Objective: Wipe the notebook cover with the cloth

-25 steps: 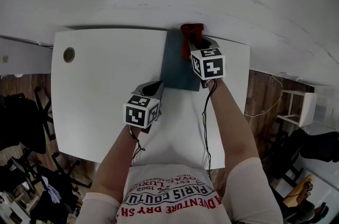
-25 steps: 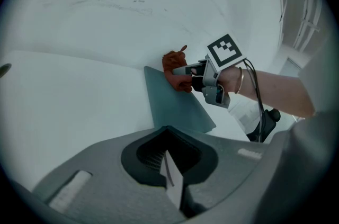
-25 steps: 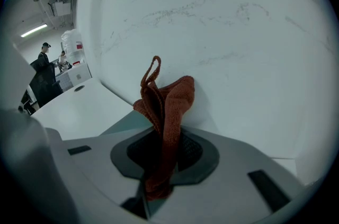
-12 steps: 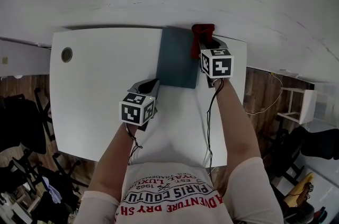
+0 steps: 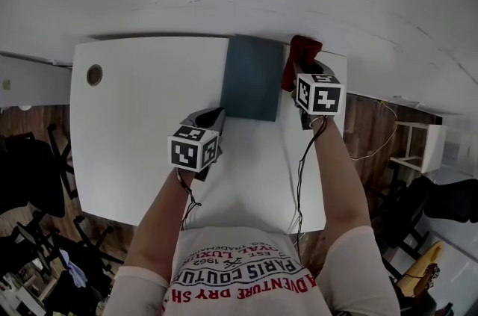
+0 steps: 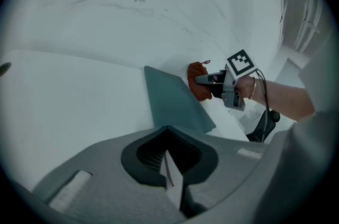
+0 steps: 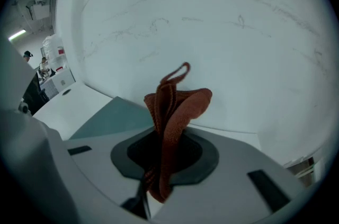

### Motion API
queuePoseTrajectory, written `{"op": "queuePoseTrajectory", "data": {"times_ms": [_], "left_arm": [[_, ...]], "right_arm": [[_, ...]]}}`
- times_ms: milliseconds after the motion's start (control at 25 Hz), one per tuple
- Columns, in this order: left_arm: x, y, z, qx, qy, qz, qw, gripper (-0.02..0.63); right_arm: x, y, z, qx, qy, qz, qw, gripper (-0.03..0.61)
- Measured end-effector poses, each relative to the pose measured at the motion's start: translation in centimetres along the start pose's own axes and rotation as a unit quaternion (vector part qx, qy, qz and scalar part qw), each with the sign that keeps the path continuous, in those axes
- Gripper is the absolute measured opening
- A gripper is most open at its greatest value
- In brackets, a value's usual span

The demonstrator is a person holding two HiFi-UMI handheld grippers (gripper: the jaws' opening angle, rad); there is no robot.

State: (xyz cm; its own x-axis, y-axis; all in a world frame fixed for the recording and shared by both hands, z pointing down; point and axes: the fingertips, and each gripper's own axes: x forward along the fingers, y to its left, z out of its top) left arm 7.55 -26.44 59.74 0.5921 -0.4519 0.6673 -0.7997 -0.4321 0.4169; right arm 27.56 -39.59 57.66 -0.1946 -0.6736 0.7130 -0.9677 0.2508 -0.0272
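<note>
Right hand-held gripper [image 7: 159, 186] clamps the red cloth [image 7: 177, 106] beside the notebook [image 5: 252, 79], left hand-held gripper [image 6: 170, 175] closed empty, shirt [image 5: 239, 279] reading "PARIS".

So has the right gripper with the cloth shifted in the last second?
Yes. The right gripper, shut on the cloth, has slid rightward off the notebook, now beside its right edge.

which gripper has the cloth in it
The right gripper, shut on the red cloth beside the notebook; the left gripper is shut with nothing in it.
</note>
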Motion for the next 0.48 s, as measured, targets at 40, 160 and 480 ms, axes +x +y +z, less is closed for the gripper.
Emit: {"op": "queuePoseTrajectory", "data": {"times_ms": [40, 160, 480], "left_arm": [[0.0, 0.0, 0.0, 0.000, 0.000, 0.001, 1.0000, 0.009], [0.1, -0.2, 0.0, 0.009, -0.005, 0.009, 0.9999, 0.009], [0.1, -0.1, 0.1, 0.005, -0.001, 0.002, 1.0000, 0.009]], "right_arm": [[-0.7, 0.6, 0.2, 0.005, -0.003, 0.004, 1.000, 0.075], [-2.4, 3.2, 0.6, 0.022, -0.011, 0.030, 0.999, 0.074], [-3.8, 12.7, 3.0, -0.002, -0.025, 0.109, 0.994, 0.074]]}}
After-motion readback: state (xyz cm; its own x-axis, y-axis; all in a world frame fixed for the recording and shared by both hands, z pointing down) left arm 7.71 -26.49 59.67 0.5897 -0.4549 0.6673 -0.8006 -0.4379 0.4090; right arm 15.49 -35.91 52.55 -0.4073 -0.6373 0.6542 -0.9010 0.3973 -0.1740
